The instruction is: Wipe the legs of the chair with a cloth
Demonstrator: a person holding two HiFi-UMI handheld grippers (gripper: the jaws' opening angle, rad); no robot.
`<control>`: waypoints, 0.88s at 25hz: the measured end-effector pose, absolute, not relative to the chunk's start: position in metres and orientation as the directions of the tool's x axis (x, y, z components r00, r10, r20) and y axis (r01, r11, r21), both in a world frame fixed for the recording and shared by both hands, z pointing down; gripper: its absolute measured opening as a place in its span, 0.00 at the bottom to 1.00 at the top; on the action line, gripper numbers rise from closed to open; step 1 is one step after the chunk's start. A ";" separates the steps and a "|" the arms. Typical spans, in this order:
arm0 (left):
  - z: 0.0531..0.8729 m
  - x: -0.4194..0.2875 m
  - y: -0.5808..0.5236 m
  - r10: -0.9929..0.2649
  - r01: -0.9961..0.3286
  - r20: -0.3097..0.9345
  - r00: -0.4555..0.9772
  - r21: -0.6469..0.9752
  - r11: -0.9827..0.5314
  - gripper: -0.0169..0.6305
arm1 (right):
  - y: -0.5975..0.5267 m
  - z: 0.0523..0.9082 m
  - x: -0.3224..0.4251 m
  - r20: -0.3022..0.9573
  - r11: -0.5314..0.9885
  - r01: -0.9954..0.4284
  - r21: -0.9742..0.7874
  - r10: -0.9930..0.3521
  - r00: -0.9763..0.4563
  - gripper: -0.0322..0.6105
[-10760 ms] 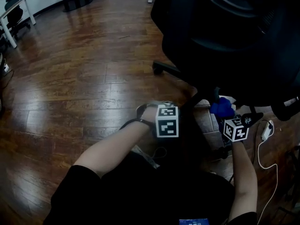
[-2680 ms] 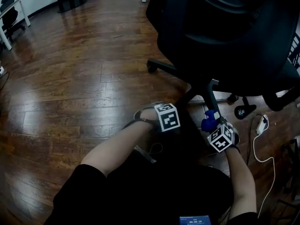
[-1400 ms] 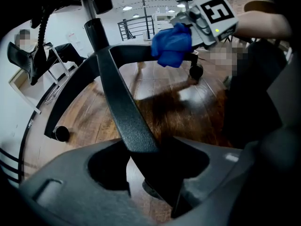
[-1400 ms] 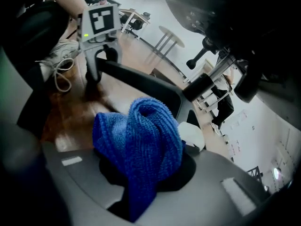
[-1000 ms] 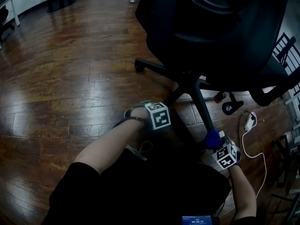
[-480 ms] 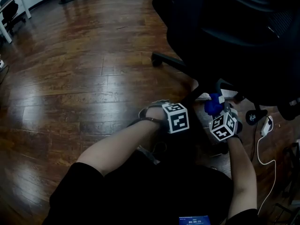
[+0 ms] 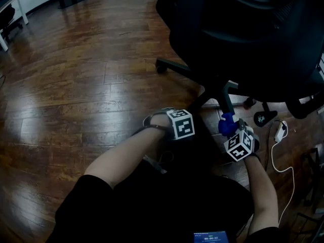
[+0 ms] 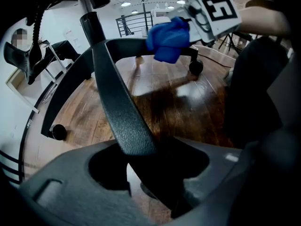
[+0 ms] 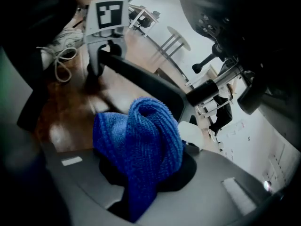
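1 cloth [image 9: 141,135] gripped by right gripper [image 9: 141,175], now mid-leg; left gripper [image 8: 143,171] gripping chair leg [image 8: 120,112].

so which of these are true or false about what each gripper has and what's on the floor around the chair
1. The right gripper holds a blue cloth. True.
2. The left gripper has nothing between its jaws. False: a black chair leg runs between them and it grips that leg.
3. The floor is grey carpet. False: it is dark, glossy wooden boards.
4. A white cable lies on the floor at the right side of the head view. True.
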State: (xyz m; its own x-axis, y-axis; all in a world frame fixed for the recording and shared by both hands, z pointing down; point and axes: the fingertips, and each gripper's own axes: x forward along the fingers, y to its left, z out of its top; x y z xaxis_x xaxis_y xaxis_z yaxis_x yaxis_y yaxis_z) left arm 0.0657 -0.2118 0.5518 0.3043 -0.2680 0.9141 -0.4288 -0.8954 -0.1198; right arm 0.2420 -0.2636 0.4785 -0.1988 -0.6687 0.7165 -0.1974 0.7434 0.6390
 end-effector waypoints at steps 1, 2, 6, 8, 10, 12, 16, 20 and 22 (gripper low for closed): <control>0.553 0.065 -0.211 -0.268 -0.430 0.913 0.309 -0.118 -0.895 0.41 | -0.244 0.487 0.258 0.741 0.764 -0.185 0.618 -0.645 -0.184 0.17; 0.553 0.065 -0.211 -0.269 -0.432 0.911 0.313 -0.115 -0.895 0.41 | -0.226 0.494 0.275 0.764 0.782 -0.176 0.598 -0.623 -0.171 0.17; 0.553 0.065 -0.215 -0.280 -0.444 0.909 0.309 -0.123 -0.888 0.41 | -0.176 0.511 0.326 0.812 0.818 -0.174 0.549 -0.571 -0.123 0.16; 0.553 0.066 -0.216 -0.283 -0.443 0.910 0.303 -0.128 -0.887 0.41 | -0.168 0.515 0.336 0.813 0.816 -0.185 0.548 -0.572 -0.113 0.16; 0.554 0.067 -0.215 -0.278 -0.441 0.911 0.304 -0.124 -0.889 0.41 | -0.170 0.516 0.336 0.812 0.814 -0.184 0.551 -0.574 -0.109 0.16; 0.554 0.068 -0.215 -0.271 -0.440 0.911 0.310 -0.115 -0.891 0.41 | -0.181 0.514 0.326 0.805 0.809 -0.164 0.564 -0.584 -0.110 0.16; 0.554 0.066 -0.214 -0.252 -0.437 0.919 0.303 -0.102 -0.894 0.41 | -0.231 0.499 0.281 0.758 0.772 -0.170 0.612 -0.634 -0.150 0.16; 0.554 0.070 -0.212 -0.228 -0.430 0.921 0.315 -0.075 -0.899 0.41 | -0.301 0.474 0.220 0.694 0.714 -0.204 0.670 -0.699 -0.171 0.16; 0.554 0.072 -0.211 -0.216 -0.427 0.920 0.327 -0.060 -0.902 0.41 | -0.332 0.462 0.192 0.661 0.685 -0.220 0.695 -0.729 -0.178 0.16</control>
